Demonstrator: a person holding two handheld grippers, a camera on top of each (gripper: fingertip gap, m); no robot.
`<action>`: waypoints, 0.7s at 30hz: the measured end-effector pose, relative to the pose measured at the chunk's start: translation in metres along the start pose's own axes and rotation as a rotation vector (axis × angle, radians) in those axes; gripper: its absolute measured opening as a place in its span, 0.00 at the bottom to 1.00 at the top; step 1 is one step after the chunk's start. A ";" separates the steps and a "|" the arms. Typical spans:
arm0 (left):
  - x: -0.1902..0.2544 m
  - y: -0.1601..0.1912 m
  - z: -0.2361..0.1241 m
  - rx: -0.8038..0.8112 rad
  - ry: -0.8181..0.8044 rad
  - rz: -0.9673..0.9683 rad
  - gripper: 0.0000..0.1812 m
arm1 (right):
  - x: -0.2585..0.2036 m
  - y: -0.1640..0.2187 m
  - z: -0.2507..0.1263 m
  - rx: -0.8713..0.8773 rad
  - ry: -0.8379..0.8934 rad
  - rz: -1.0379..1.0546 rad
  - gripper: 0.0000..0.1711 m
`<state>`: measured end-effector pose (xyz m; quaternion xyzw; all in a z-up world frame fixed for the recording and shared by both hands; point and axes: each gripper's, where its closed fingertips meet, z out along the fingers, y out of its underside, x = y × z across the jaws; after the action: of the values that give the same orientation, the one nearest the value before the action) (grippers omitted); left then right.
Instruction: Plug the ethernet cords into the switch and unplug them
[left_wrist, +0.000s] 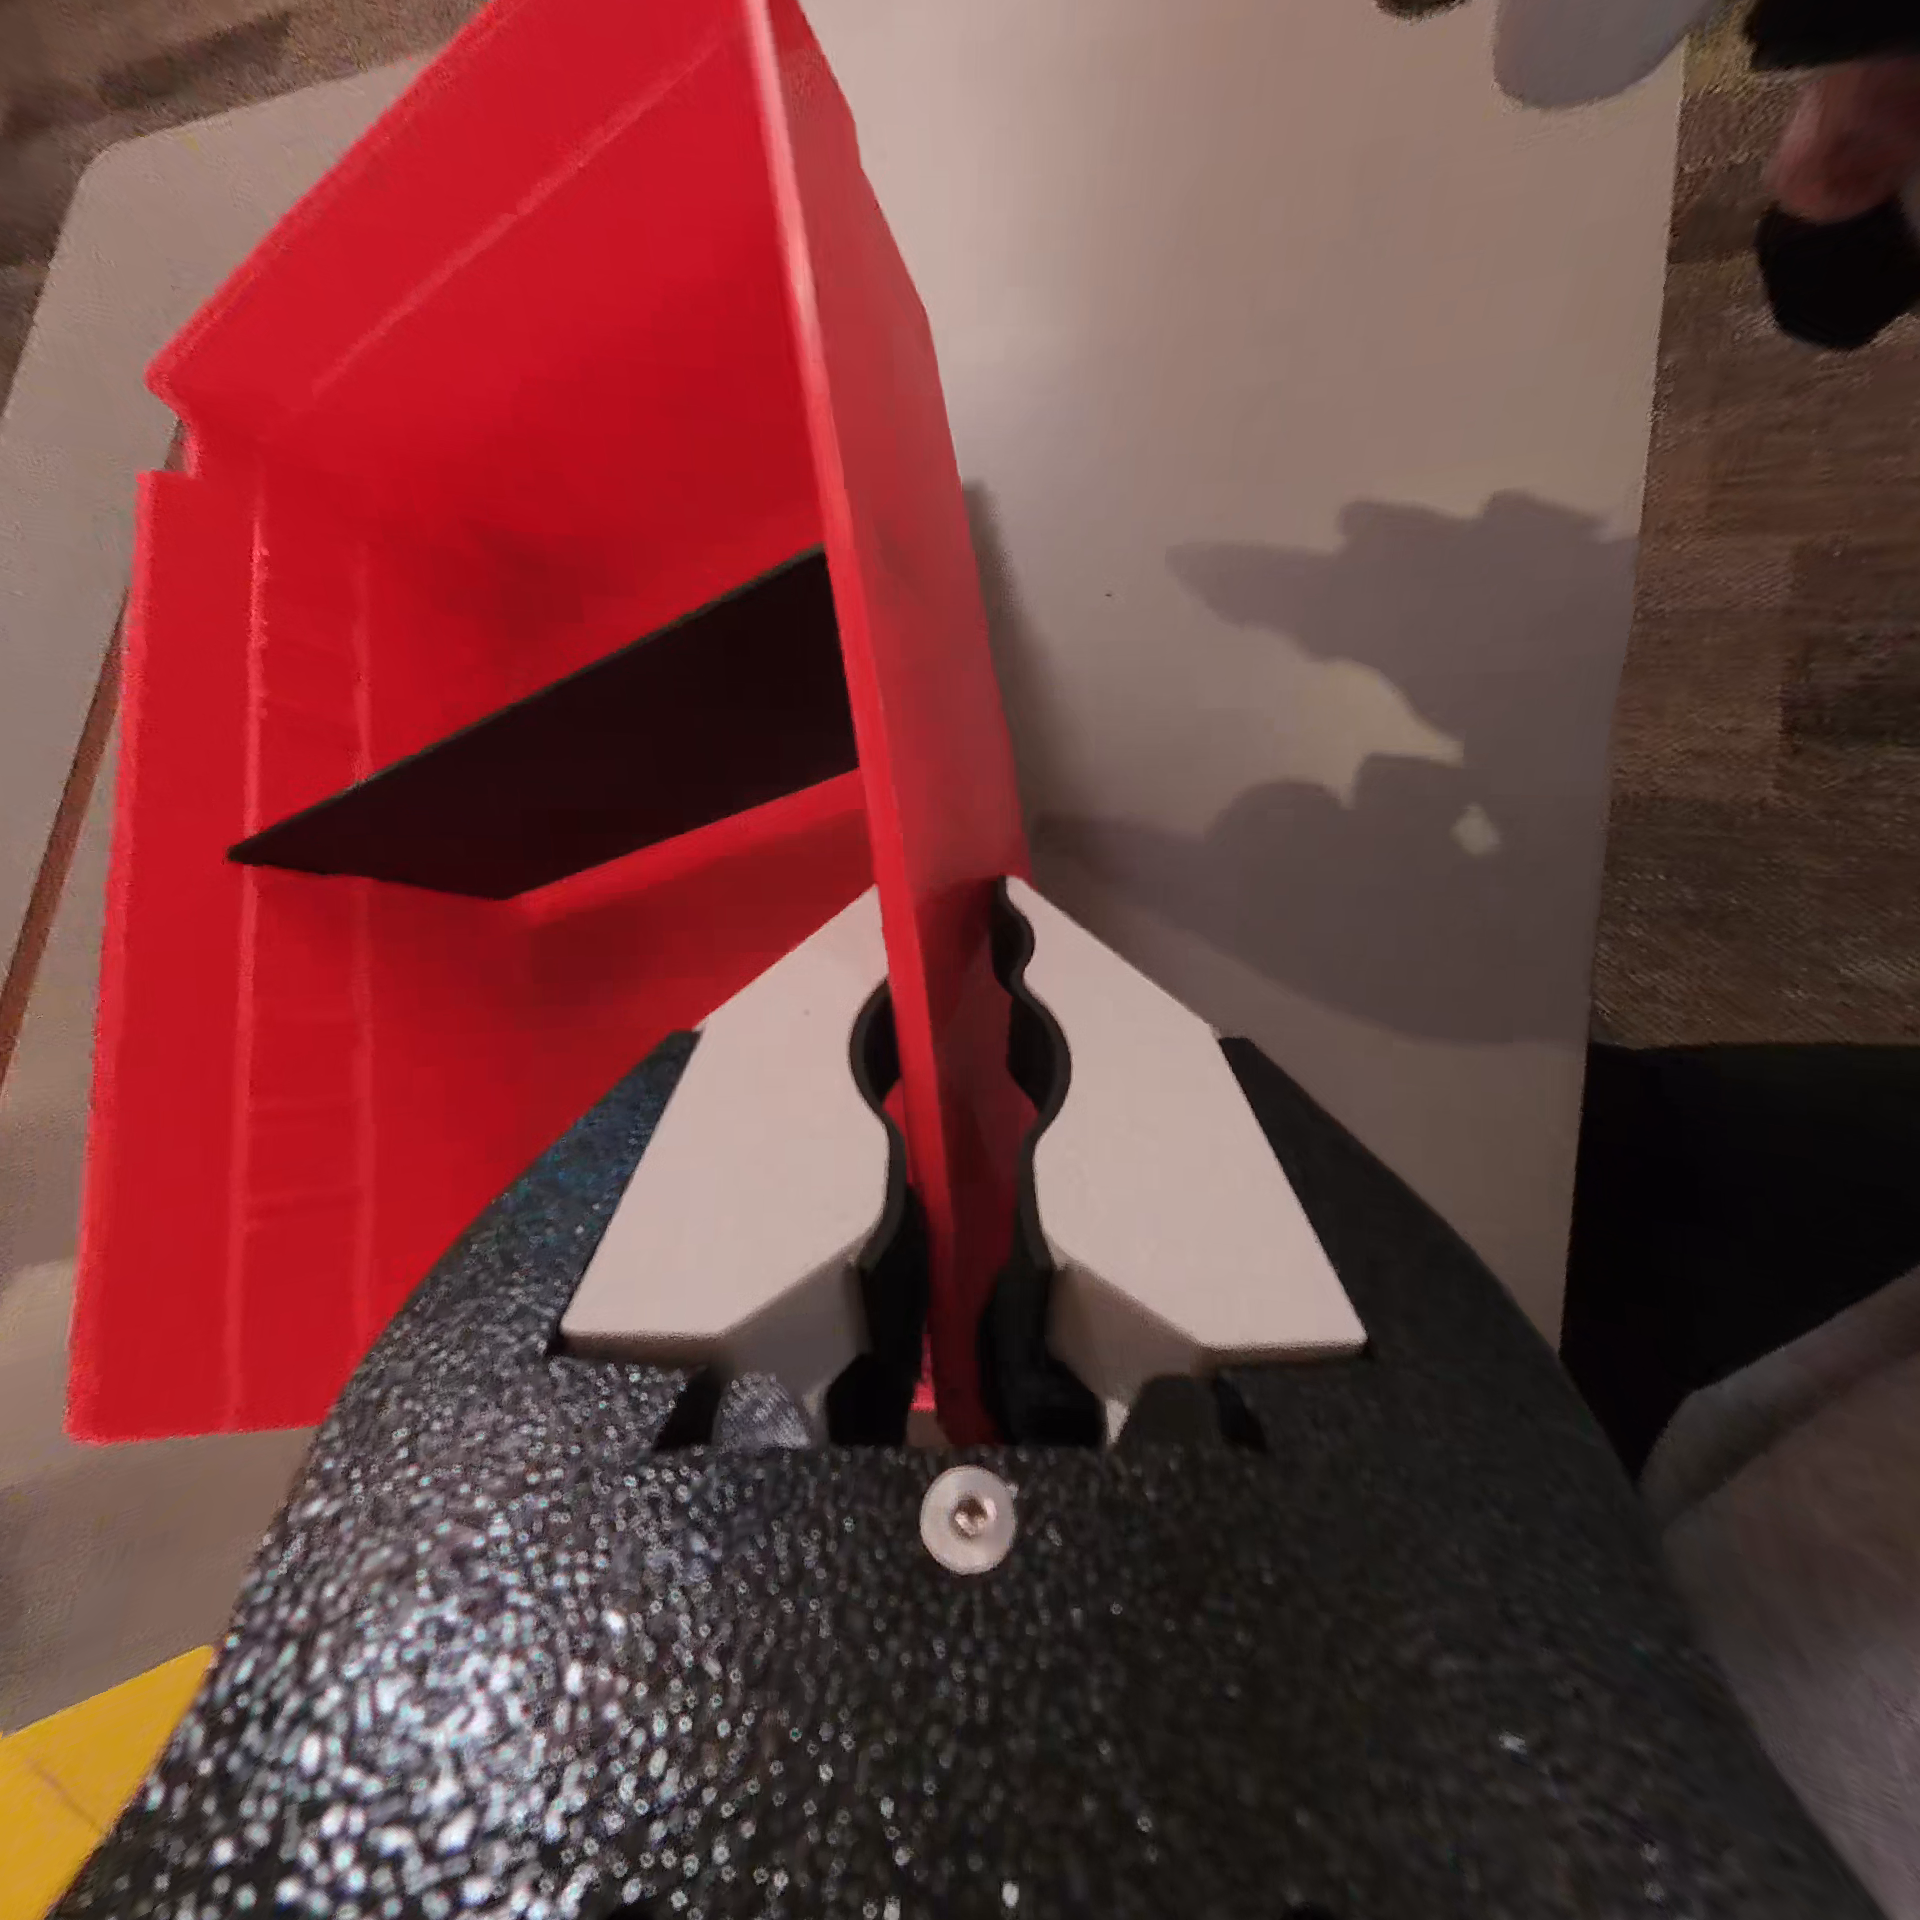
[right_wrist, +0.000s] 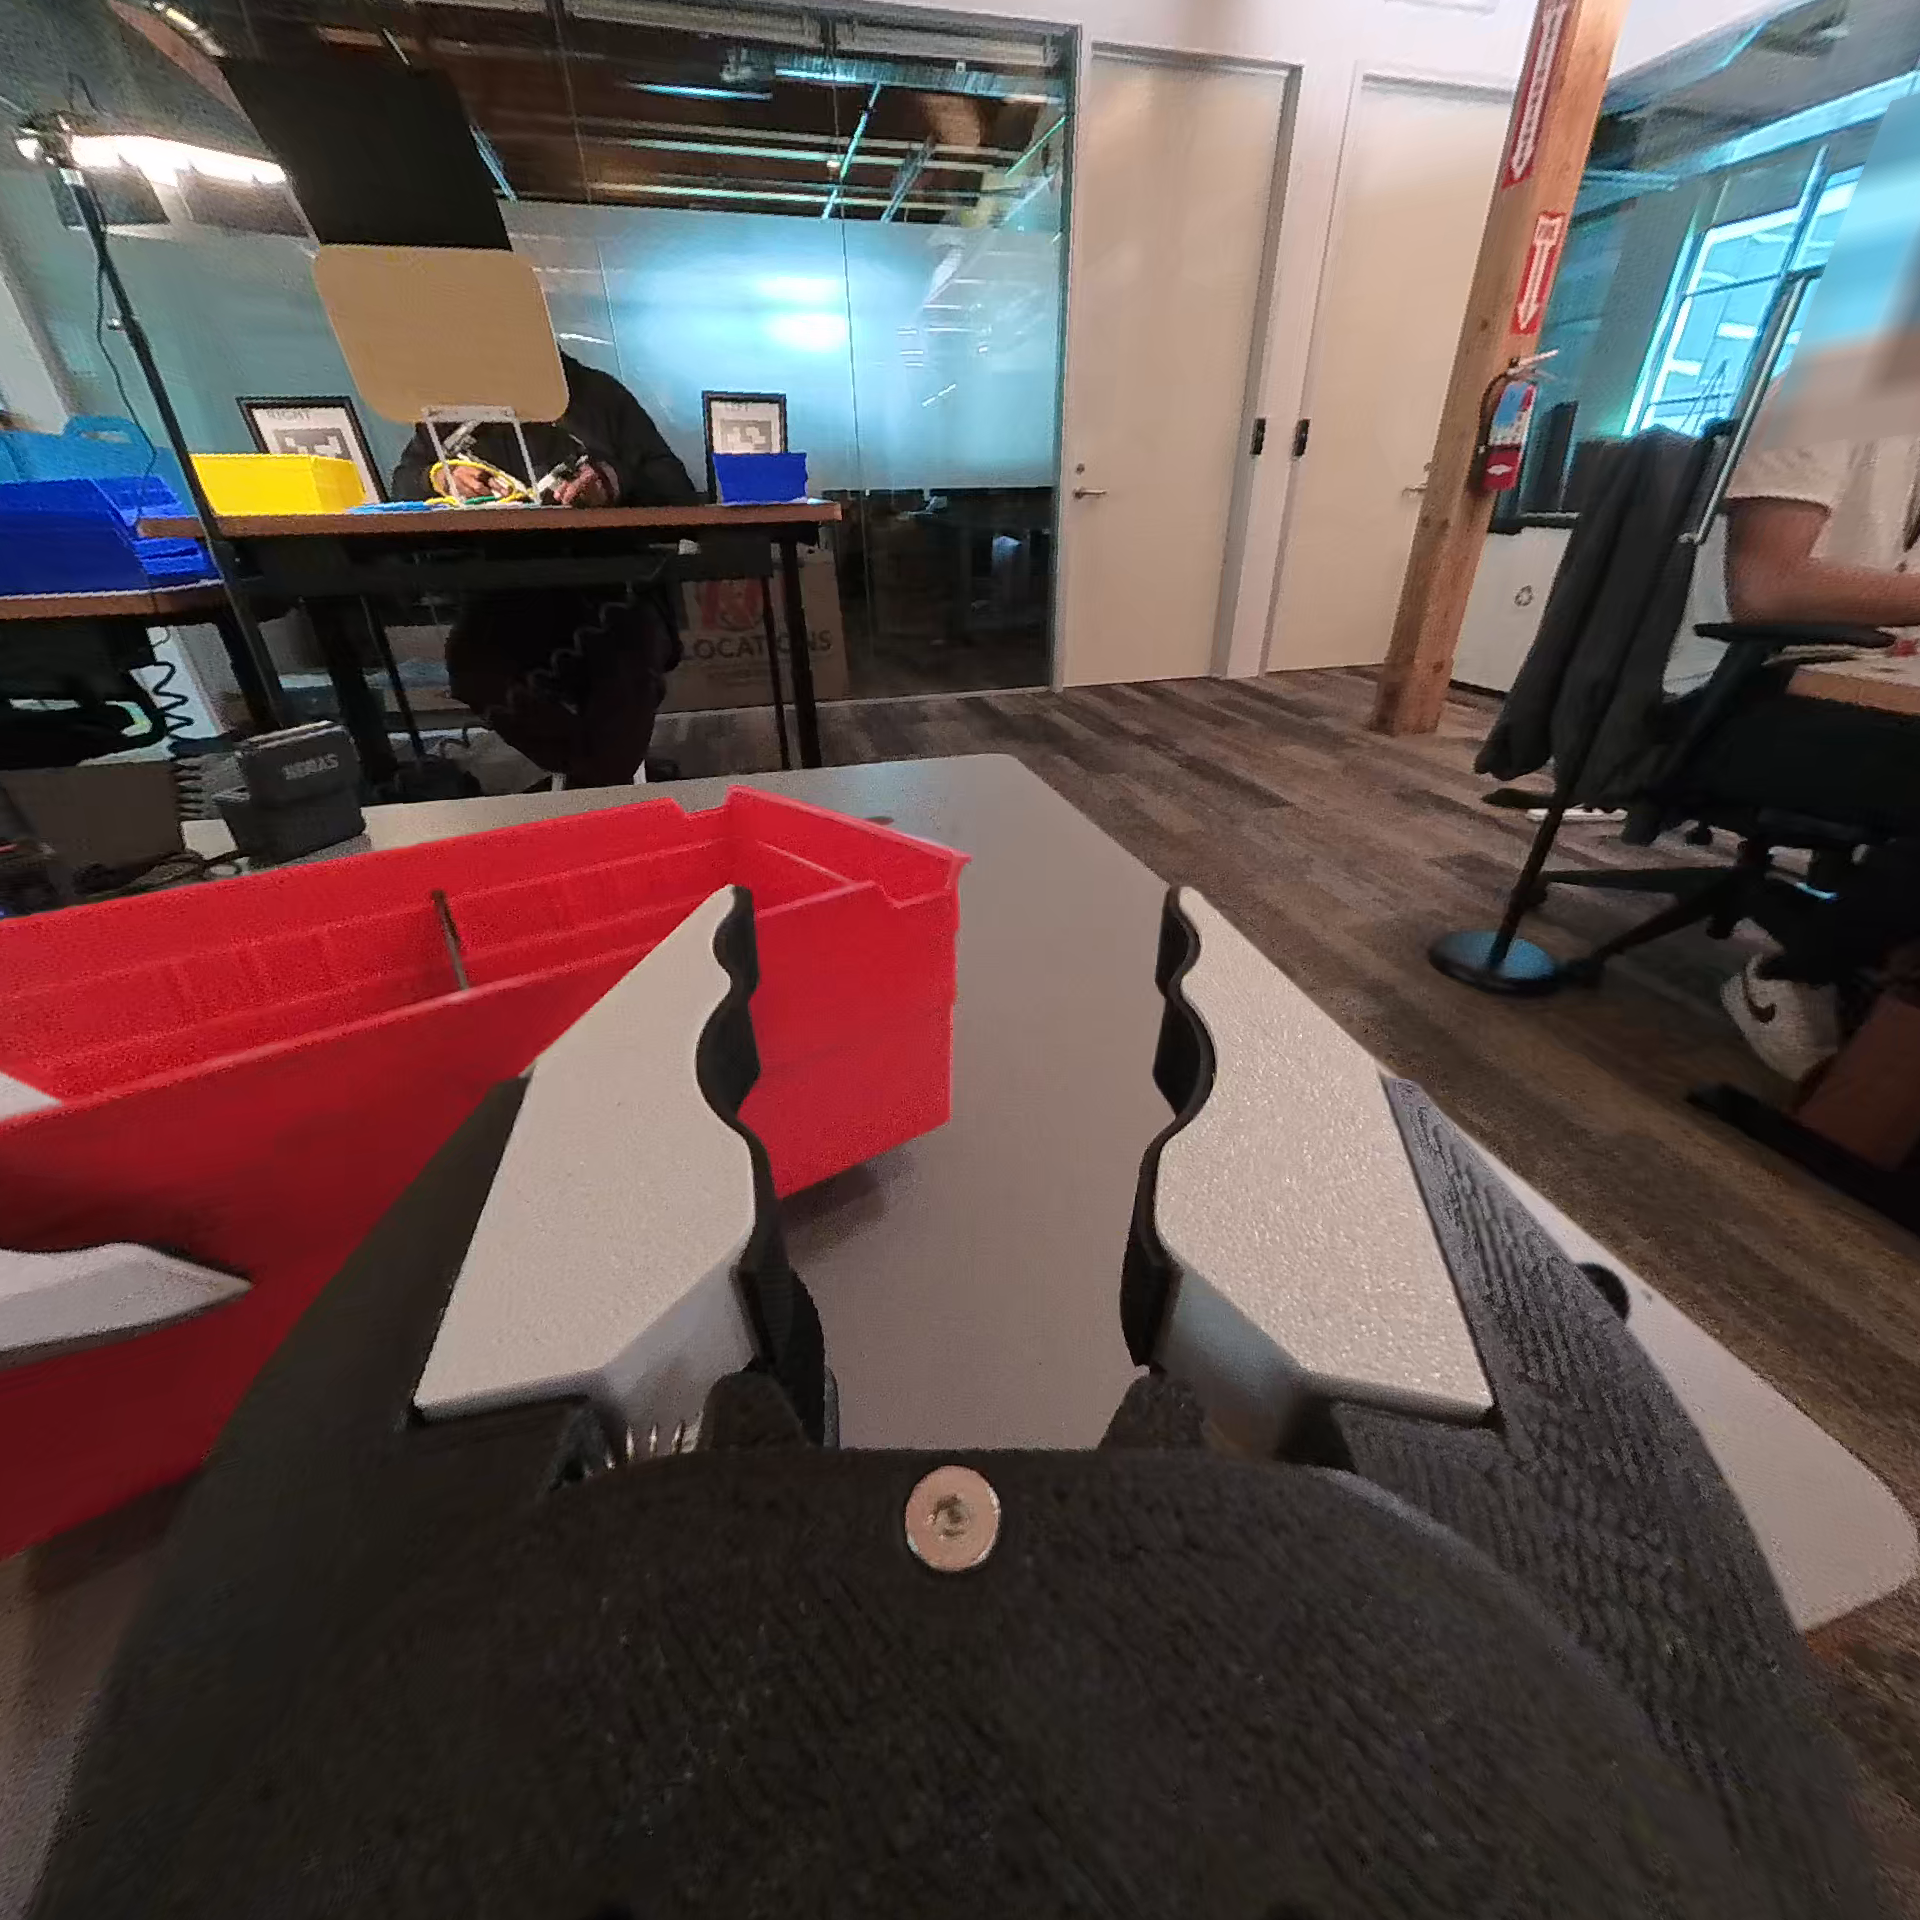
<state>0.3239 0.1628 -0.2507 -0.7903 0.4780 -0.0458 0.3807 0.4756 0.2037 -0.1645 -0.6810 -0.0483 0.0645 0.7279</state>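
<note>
Left gripper (left_wrist: 951, 1039) is clamped on the thin side wall of the red bin (left_wrist: 499, 644), which fills the centre and left of its view, black divider (left_wrist: 582, 758) inside. Right gripper (right_wrist: 951, 1049) hangs spread wide over the table (right_wrist: 1039, 987), bin at its left. No ethernet cords or switch in sight.

A wood-plank floor (right_wrist: 1195, 727) runs to a far frosted glass partition (right_wrist: 831, 343) and two white doors (right_wrist: 1174, 364). A timber post (right_wrist: 1475, 416) carrying a fire extinguisher (right_wrist: 1501, 426) stands right, beside a bright window (right_wrist: 1725, 301). A far-left desk (right_wrist: 488, 520) holds yellow and blue bins.
</note>
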 end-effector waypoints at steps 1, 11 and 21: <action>0.002 0.003 0.004 -0.010 -0.012 0.023 0.05 | -0.002 0.001 0.000 -0.004 -0.009 0.006 0.45; -0.009 0.009 -0.026 0.027 -0.089 -0.060 0.68 | -0.064 -0.036 -0.023 0.235 -0.301 0.029 0.55; -0.116 0.113 -0.243 0.393 -0.651 -0.373 0.68 | -0.146 0.003 -0.024 0.029 -0.412 -0.090 0.81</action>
<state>0.0739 0.0899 -0.1183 -0.7489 0.1637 0.0481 0.6403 0.3351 0.1567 -0.1669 -0.6398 -0.2256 0.1704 0.7146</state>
